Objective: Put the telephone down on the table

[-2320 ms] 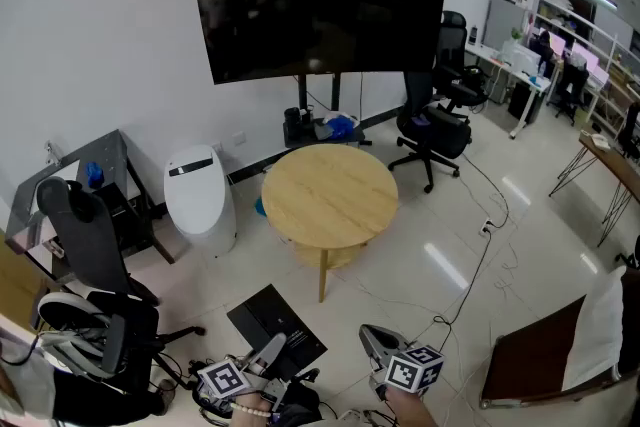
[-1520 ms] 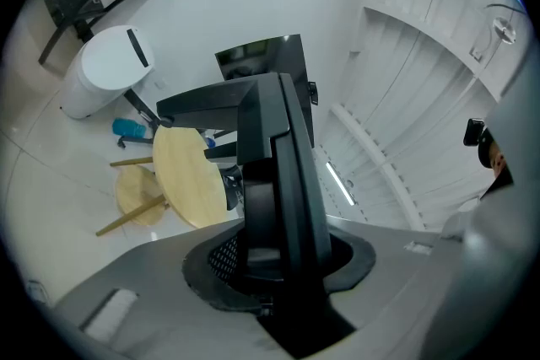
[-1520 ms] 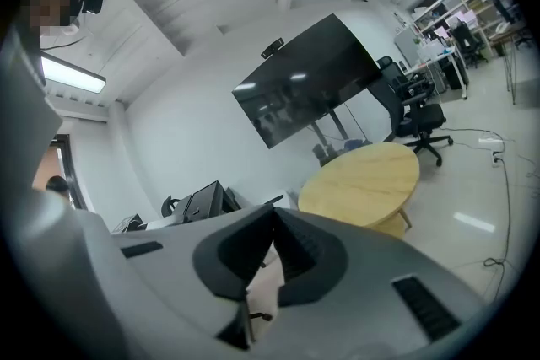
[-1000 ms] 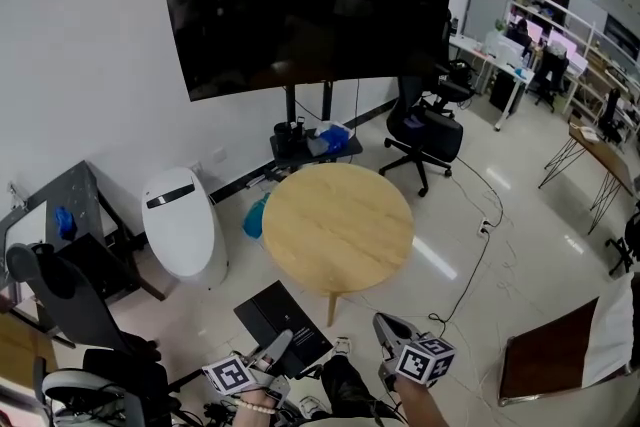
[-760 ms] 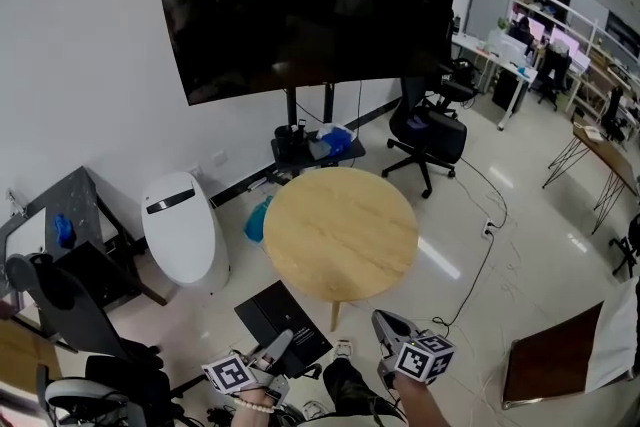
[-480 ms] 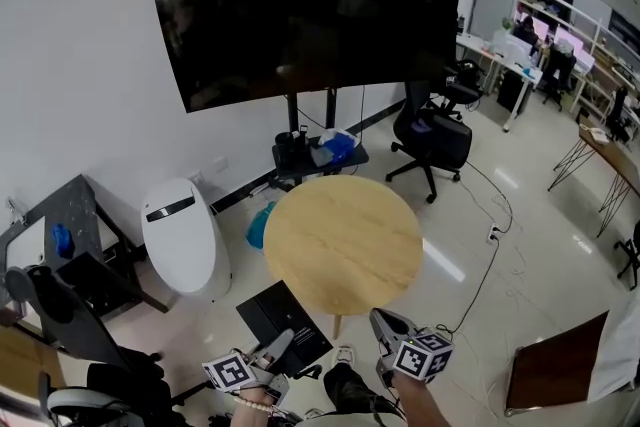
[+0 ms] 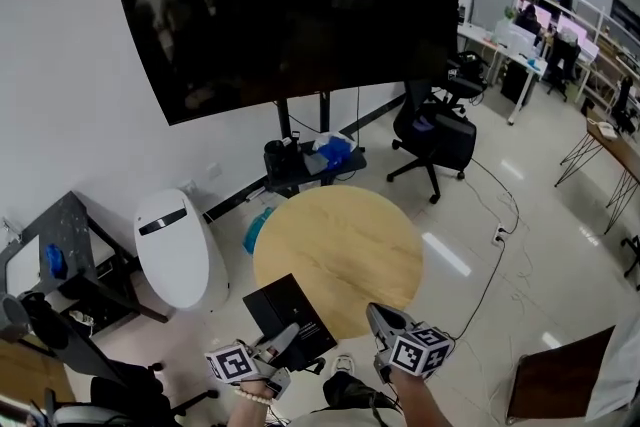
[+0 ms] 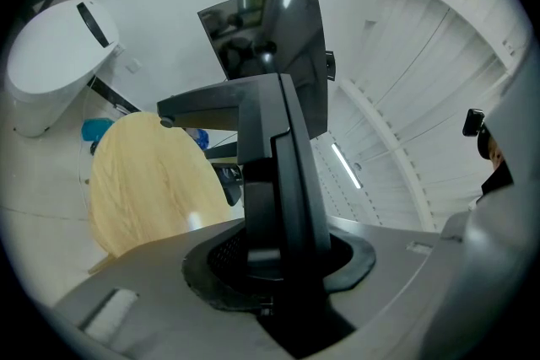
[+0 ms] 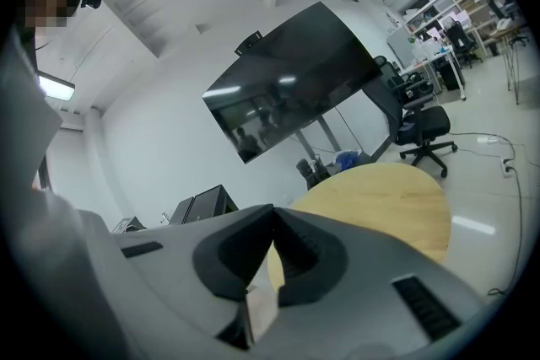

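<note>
The telephone [image 7: 288, 315] is a flat black slab, and my left gripper [image 7: 283, 342] is shut on its near end at the bottom of the head view. In the left gripper view the telephone [image 8: 277, 173] stands on edge between the jaws and hides most of what lies ahead. Its far end reaches over the near rim of the round wooden table [image 7: 345, 240], whose top is bare. My right gripper [image 7: 376, 315] hovers at the table's near edge, shut with nothing in it; in the right gripper view the right gripper [image 9: 272, 221] shows its pads meeting at the tips.
A large black screen [image 7: 290, 10] on a stand rises behind the table. A white rounded appliance [image 7: 170, 245] stands to the left, with a black metal rack [image 7: 70, 250] beyond it. An office chair [image 7: 435, 130] sits at the back right. Cables [image 7: 492, 265] trail across the tiled floor.
Both grippers have advanced toward the table, and the table has come closer in view. The telephone's far end now overlaps the table's near rim. Neither gripper's jaws changed.
</note>
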Available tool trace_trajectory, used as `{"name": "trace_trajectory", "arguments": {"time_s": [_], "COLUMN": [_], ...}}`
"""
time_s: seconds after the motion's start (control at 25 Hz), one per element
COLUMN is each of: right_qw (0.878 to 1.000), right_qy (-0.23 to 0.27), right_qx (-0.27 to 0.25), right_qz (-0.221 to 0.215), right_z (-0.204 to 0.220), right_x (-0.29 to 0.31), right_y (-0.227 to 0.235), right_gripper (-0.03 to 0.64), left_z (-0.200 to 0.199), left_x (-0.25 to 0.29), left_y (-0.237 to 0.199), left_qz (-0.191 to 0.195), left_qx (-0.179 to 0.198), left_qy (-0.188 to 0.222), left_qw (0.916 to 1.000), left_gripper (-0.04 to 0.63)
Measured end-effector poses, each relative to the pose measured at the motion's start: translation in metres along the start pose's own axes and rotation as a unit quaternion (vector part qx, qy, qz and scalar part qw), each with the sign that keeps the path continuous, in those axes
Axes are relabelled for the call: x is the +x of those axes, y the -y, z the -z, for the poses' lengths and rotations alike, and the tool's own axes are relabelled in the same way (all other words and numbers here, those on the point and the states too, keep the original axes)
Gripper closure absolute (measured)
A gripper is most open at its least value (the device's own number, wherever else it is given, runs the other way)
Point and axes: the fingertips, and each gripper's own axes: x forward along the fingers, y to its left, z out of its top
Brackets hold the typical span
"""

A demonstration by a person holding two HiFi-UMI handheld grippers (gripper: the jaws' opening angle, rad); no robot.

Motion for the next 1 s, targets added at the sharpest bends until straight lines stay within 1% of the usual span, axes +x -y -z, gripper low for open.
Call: {"name": "trace_trajectory", "arguments": {"time_s": [0.16,0.32,0.44,0.72,0.84,1.0], "right_qw": [1.0,1.0,1.0,1.0,0.999,0.999], "right_qy": [0.004,-0.008,-0.013,-0.024,-0.025,-0.022], "right_qx": [0.011,0.007,0.01,0.008,0.009,0.008], "right_qz": [-0.006,-0.011,-0.011,0.008,0.019,0.037], "right_z": [-0.015,-0.023,-0.029,-0.04,-0.043,-0.045], "right_x": [0.018,0.033,0.041,0.056,0.066,0.075], "right_y": [0.021,0.036,0.046,0.067,0.071,0.078], "right_gripper": [0.615,0.615,0.615,0.615,0.615,0.615], "left_z": [-0.012,-0.02,-0.023,-0.032,-0.038,-0.037], "left_x": [0.028,0.053,0.069,0.104,0.119,0.137], "left_y": [-0.006,-0.013,-0.021,-0.036,-0.048,-0.068], "left_qz": [-0.003,-0.01,-0.015,-0.014,-0.018,-0.021], "left_qx": [0.004,0.0,0.001,0.013,0.014,0.018], "left_qy": [-0.006,-0.015,-0.03,-0.079,-0.109,-0.151], "left_qw": [1.0,0.9998,0.9995,0.9967,0.9938,0.9882], "left_gripper": [0.426,0.426,0.426,0.426,0.426,0.426]}}
